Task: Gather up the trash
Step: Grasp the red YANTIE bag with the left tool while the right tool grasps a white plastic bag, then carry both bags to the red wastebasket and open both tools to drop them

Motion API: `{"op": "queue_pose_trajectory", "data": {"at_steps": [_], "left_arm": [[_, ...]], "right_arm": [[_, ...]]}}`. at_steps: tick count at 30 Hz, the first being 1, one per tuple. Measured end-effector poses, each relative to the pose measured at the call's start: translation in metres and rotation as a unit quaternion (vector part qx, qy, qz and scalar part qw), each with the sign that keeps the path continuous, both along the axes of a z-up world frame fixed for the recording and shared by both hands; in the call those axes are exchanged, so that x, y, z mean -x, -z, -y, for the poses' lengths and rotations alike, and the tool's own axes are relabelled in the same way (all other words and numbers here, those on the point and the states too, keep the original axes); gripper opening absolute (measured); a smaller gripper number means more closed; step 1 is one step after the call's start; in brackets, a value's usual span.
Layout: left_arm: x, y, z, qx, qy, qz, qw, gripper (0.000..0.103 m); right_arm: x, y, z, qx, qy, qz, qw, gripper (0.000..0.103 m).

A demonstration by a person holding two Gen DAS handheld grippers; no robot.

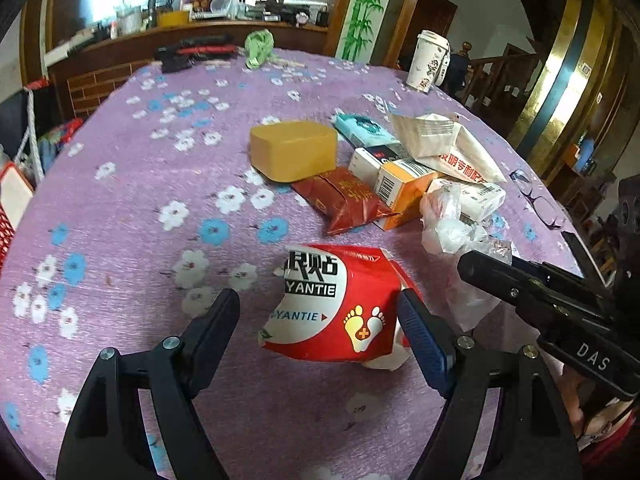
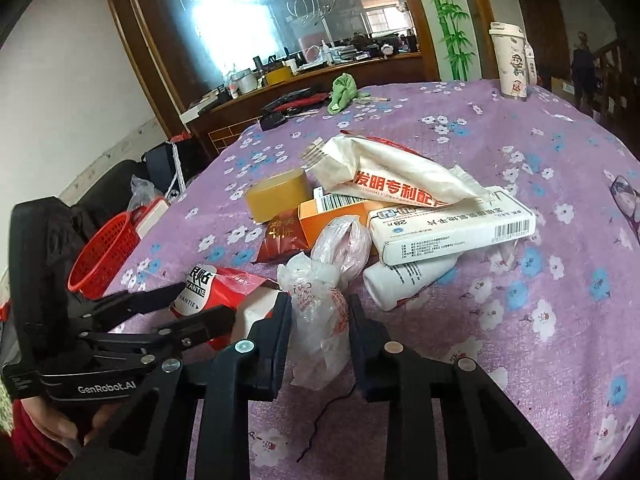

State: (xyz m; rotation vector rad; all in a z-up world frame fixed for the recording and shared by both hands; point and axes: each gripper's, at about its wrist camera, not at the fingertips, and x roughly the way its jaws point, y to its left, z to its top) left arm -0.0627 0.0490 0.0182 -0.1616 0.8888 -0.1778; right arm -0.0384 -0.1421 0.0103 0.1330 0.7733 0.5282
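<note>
The left gripper [image 1: 316, 312] straddles the red foot-patch pouch [image 1: 340, 304] lying on the desk [image 1: 132, 184], jaws wide. It looks light and crushable; pinch across its middle. The right gripper [image 2: 318, 316] pinches the crinkly plastic bag [image 2: 320, 308].

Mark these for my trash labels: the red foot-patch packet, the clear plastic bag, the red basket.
red foot-patch packet [image 1: 340, 312], left wrist view, printed front face.
clear plastic bag [image 2: 320, 312], right wrist view, crumpled middle.
red basket [image 2: 102, 256], right wrist view, mesh wall.
</note>
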Motion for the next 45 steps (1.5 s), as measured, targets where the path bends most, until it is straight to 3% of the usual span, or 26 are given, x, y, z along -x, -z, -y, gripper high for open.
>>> {"op": "queue_pose_trajectory", "data": {"at_steps": [2, 4, 12, 27, 45], "left_arm": [[-0.003, 0.002, 0.002, -0.001, 0.0, -0.008, 1.0, 0.079], [-0.005, 0.003, 0.004, -0.001, 0.003, -0.011, 0.9999, 0.069], [0.001, -0.002, 0.012, -0.023, 0.004, 0.014, 0.9996, 0.065], [0.024, -0.02, 0.004, -0.036, -0.049, 0.107, 0.9923, 0.065], [0.03, -0.022, 0.004, -0.047, -0.064, 0.113, 0.9904, 0.065]], "right_arm": [[0.001, -0.001, 0.001, -0.001, 0.006, 0.003, 1.0, 0.029], [0.002, -0.001, 0.001, -0.003, 0.008, 0.003, 1.0, 0.029], [0.003, -0.002, 0.0, 0.003, 0.009, 0.01, 1.0, 0.029], [0.012, -0.006, -0.005, 0.022, 0.01, 0.037, 0.999, 0.029], [0.012, -0.008, -0.004, 0.024, 0.013, 0.037, 0.999, 0.029]]}}
